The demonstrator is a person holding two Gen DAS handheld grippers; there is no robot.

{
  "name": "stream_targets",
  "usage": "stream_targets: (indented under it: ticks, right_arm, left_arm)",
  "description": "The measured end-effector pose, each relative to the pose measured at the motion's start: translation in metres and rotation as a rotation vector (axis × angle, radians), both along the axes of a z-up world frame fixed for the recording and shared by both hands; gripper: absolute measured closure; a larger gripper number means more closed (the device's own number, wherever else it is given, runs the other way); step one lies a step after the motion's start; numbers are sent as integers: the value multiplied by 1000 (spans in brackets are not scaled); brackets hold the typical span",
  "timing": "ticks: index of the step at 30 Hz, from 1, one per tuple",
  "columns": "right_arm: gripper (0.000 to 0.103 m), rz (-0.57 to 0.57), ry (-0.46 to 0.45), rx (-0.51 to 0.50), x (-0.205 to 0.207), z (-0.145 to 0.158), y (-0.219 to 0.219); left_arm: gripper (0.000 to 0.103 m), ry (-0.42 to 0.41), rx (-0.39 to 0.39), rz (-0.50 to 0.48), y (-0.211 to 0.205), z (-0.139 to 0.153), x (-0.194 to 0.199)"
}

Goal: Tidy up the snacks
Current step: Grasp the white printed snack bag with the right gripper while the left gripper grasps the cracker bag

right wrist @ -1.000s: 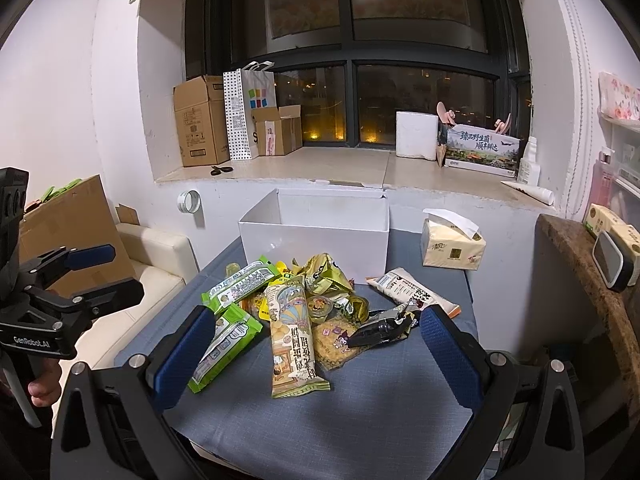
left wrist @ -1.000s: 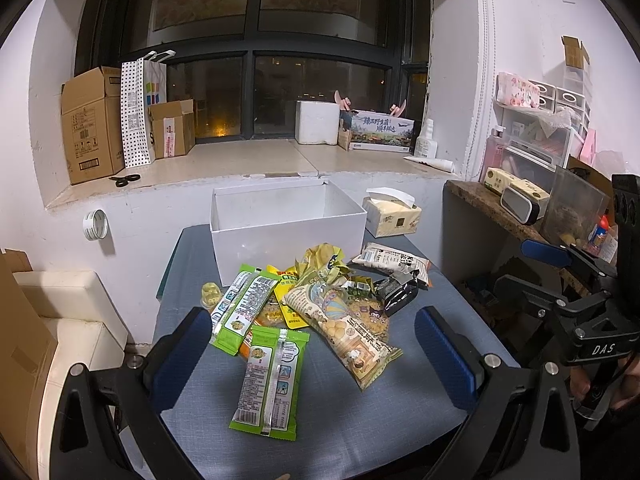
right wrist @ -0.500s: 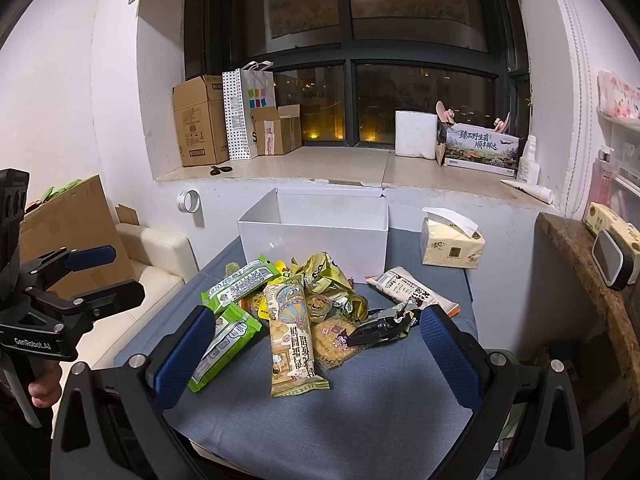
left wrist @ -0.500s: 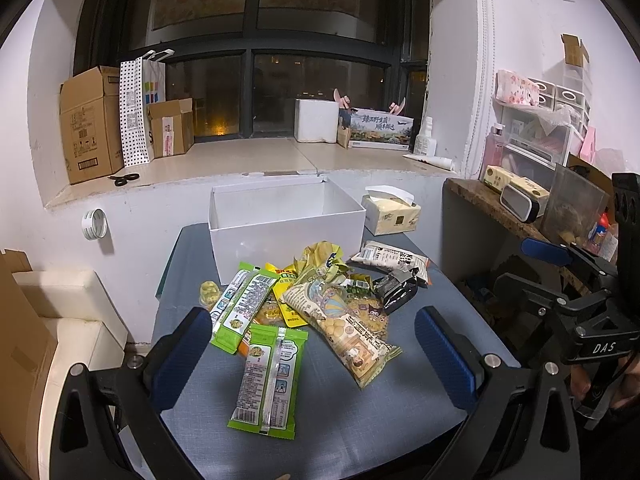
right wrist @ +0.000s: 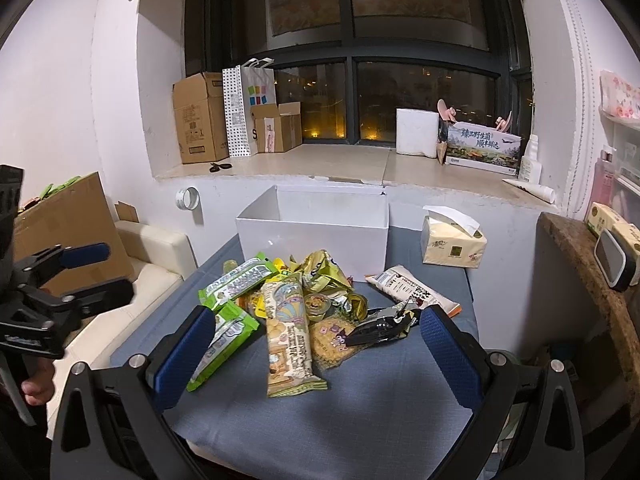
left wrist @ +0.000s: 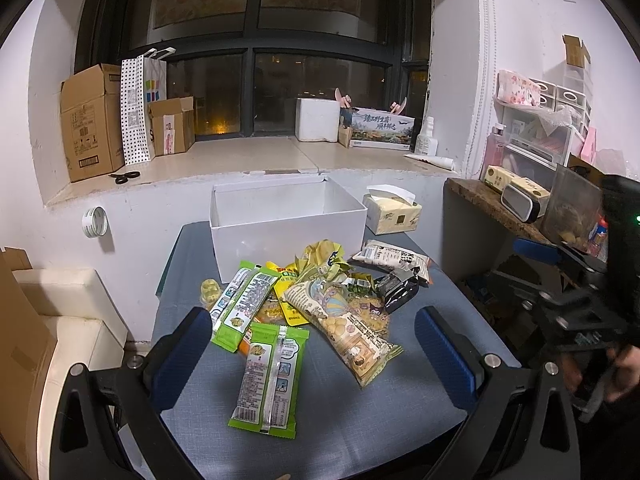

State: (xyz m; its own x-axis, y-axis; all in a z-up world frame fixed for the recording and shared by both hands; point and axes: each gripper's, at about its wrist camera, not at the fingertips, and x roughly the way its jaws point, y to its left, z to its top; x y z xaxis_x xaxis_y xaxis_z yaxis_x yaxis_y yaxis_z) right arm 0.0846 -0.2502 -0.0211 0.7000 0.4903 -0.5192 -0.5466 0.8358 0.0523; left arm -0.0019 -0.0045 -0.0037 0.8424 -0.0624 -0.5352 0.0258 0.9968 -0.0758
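Note:
A pile of snack packets lies on the blue-grey table (left wrist: 352,432), in front of an empty white box (left wrist: 288,228). Nearest in the left wrist view is a green packet (left wrist: 268,376), then a long beige puff packet (left wrist: 344,328), a black packet (left wrist: 396,288) and a white packet (left wrist: 392,258). My left gripper (left wrist: 316,364) is open and empty, hovering above the near green packet. My right gripper (right wrist: 316,356) is open and empty above the beige packet (right wrist: 288,336). The box also shows in the right wrist view (right wrist: 316,236).
A tissue box (left wrist: 392,216) stands right of the white box. A cream sofa (left wrist: 64,328) is left of the table, a cluttered wooden shelf (left wrist: 520,216) on the right. Cardboard boxes (left wrist: 92,120) stand on the window sill behind.
Both grippers have moved slightly forward and down toward the pile, still open. The snacks have not moved.

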Motion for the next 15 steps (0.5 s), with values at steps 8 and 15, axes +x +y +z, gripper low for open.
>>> stream_targets:
  ticks: [8, 15]
  right_arm:
    - [0, -21, 107, -44, 103, -32, -6]
    - [0, -30, 282, -199, 232, -97, 3]
  left_arm:
    - [0, 9, -2, 3, 4, -6, 1]
    - [0, 24, -8, 16, 10, -12, 5]
